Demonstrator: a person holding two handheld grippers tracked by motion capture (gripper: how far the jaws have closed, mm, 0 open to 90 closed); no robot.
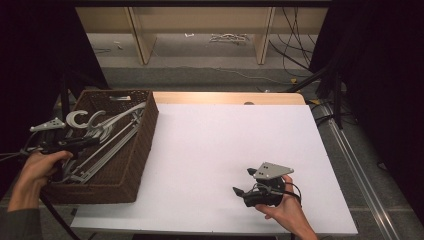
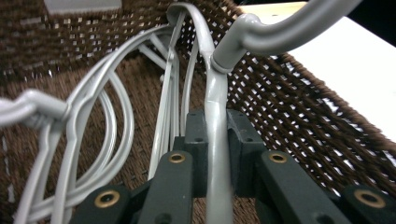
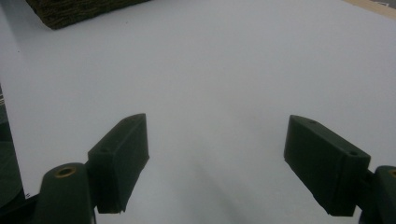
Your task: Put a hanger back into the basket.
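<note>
White table (image 1: pixel 210 150), left claw (image 2: pixel 217 140) pinching hanger (image 2: pixel 217 107) in basket (image 1: pixel 142 150)

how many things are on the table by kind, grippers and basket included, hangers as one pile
brown wicker basket: 1
pile of grey hangers in the basket, too tangled to count singly: 1
hand-held grippers: 2, the left gripper shut on one hanger, the right gripper open over the white board
total: 4

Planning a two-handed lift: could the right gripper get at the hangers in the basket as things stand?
Probably yes: the right gripper is open over bare white table, with nothing between it and the basket. The hangers lie exposed, though the near wall means reaching over.
</note>
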